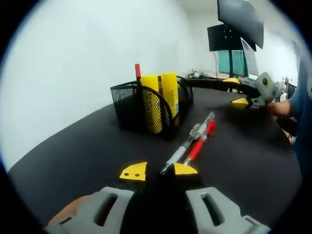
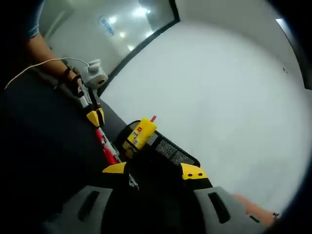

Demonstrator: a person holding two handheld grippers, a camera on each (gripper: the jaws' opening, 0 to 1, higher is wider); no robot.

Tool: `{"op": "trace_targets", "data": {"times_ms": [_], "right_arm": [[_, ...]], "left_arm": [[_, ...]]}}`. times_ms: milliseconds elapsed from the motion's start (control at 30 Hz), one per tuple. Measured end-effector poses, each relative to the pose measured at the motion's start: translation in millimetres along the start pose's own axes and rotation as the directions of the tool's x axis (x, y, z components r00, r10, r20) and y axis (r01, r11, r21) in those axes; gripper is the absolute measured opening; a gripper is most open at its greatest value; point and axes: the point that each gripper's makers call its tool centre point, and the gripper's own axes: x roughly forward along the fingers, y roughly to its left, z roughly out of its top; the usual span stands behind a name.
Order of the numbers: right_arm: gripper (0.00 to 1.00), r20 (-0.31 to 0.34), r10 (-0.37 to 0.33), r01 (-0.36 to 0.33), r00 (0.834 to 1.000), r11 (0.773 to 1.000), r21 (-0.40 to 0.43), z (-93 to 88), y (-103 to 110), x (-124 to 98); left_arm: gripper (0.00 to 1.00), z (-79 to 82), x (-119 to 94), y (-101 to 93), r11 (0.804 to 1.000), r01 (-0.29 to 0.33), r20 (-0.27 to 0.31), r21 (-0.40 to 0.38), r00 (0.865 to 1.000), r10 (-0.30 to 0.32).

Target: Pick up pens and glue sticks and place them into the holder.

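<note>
On black table (image 1: 73,151): left tool (image 1: 158,171) clamped on silver pen (image 1: 187,144); right tool (image 2: 153,171) apart.

The bench (image 1: 87,146) has a flat, matte black top with a curved edge set against a white wall. A black mesh holder (image 1: 146,109) stands directly on it, near the edge. Two pens lie on the surface just beside the holder: a silver pen (image 1: 187,144) and a red pen (image 1: 201,141), side by side and touching.
</note>
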Motion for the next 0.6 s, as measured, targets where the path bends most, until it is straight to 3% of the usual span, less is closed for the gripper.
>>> {"op": "trace_targets", "data": {"times_ms": [67,267,367,467,600], "right_arm": [[0.37,0.009,-0.005,0.005,1.000,1.000,0.026,1.3,-3,0],[0.36,0.015,-0.029,0.028,0.999,0.995,0.091,0.9,-12,-1],[0.36,0.017,-0.027,0.025,0.999,0.995,0.099,1.4,-11,-1],[0.36,0.019,-0.025,0.023,0.999,0.995,0.100,1.8,-11,-1],[0.35,0.021,-0.028,0.026,0.999,0.994,0.104,2.0,-11,-1]], "left_arm": [[0.14,0.2,1,-4.1,0.999,0.048,0.005,-0.018,0.999,-0.048],[0.15,-0.1,2,-8.6,0.995,0.092,0.002,-0.035,0.996,-0.092],[0.15,-3.7,7,-7.4,0.995,0.089,-0.018,-0.042,0.996,-0.090],[0.13,-7.1,12,-14.6,0.991,0.127,-0.036,-0.035,0.991,-0.128],[0.08,-5.4,14,-16.0,0.989,0.138,-0.033,-0.046,0.990,-0.140]]}}
